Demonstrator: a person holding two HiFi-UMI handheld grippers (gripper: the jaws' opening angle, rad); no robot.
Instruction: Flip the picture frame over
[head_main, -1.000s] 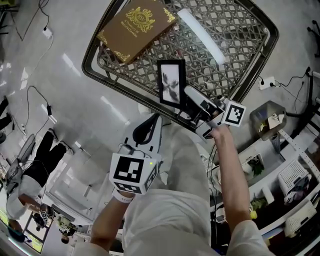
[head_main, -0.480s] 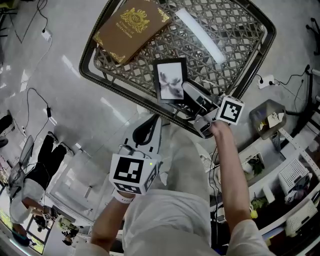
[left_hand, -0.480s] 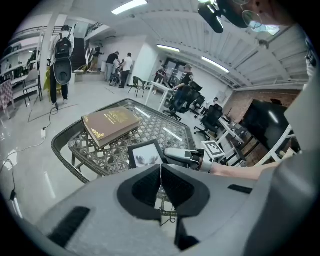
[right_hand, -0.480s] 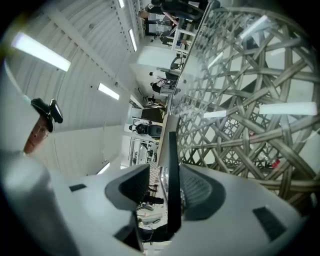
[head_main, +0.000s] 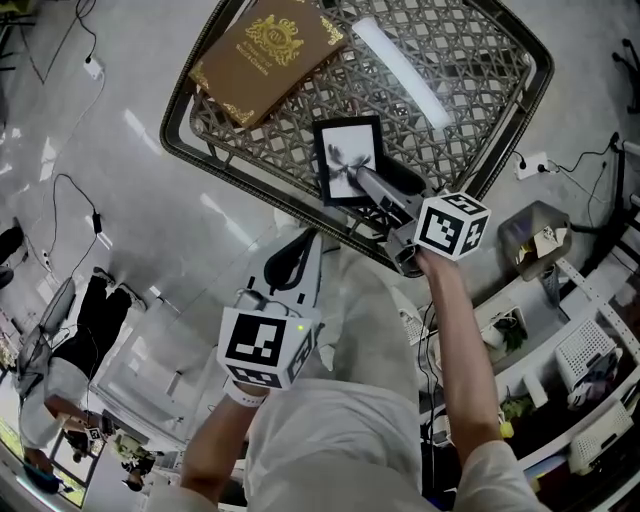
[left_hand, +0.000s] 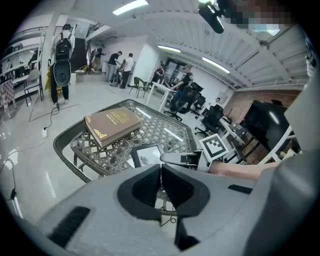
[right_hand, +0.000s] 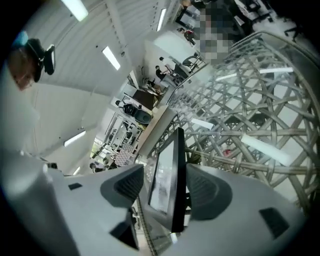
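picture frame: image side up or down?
Image side up: the picture frame shows its print in the head view.

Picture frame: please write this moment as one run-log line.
picture frame: picture side up, over table | right gripper: jaws have just been opening, frame between, not gripped | left gripper: shut, empty

Open-plan office or lab: office chairs (left_hand: 214, 118), shelving (head_main: 585, 365), ceiling strip lights (left_hand: 129, 6).
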